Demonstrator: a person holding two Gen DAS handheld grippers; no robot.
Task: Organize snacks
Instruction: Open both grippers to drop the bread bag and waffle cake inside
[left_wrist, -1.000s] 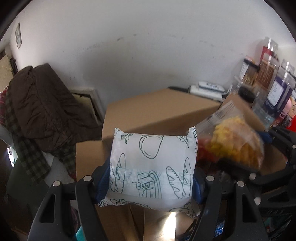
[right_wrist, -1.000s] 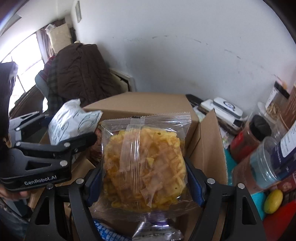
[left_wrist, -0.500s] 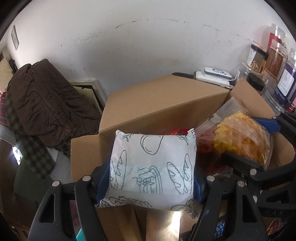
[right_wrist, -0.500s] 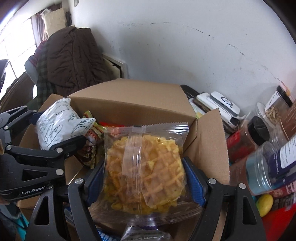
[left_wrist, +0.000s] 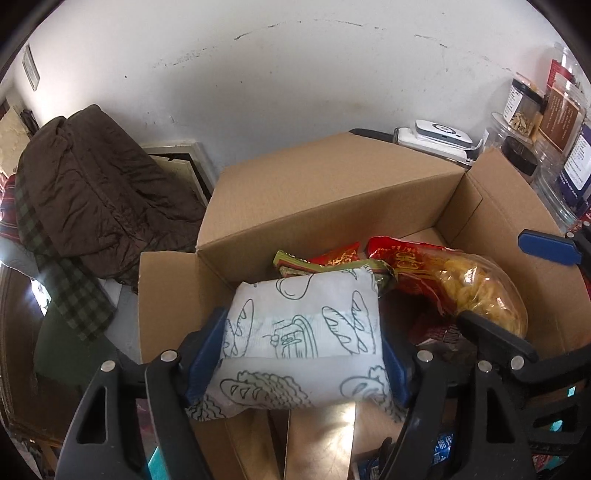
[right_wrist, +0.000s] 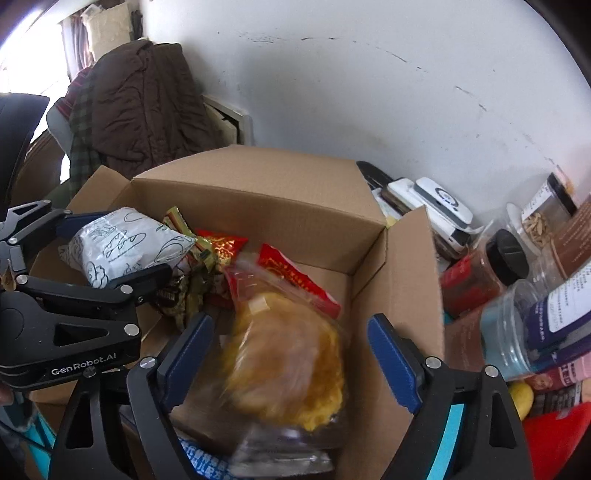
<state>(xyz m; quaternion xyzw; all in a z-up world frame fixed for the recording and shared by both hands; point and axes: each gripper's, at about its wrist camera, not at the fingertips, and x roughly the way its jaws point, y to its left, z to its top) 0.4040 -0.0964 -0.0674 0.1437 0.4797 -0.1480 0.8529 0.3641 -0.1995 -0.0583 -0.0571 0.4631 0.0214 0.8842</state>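
You are holding both grippers over the open box (right_wrist: 258, 199). Your right gripper (right_wrist: 291, 354) is opening, its pads clear of the waffle pack (right_wrist: 291, 354), which is blurring as it drops straight below into the box. Your left gripper (left_wrist: 295, 350) is opening too, its pads still touching the white pack (left_wrist: 299, 339), long axis spanning the jaws.
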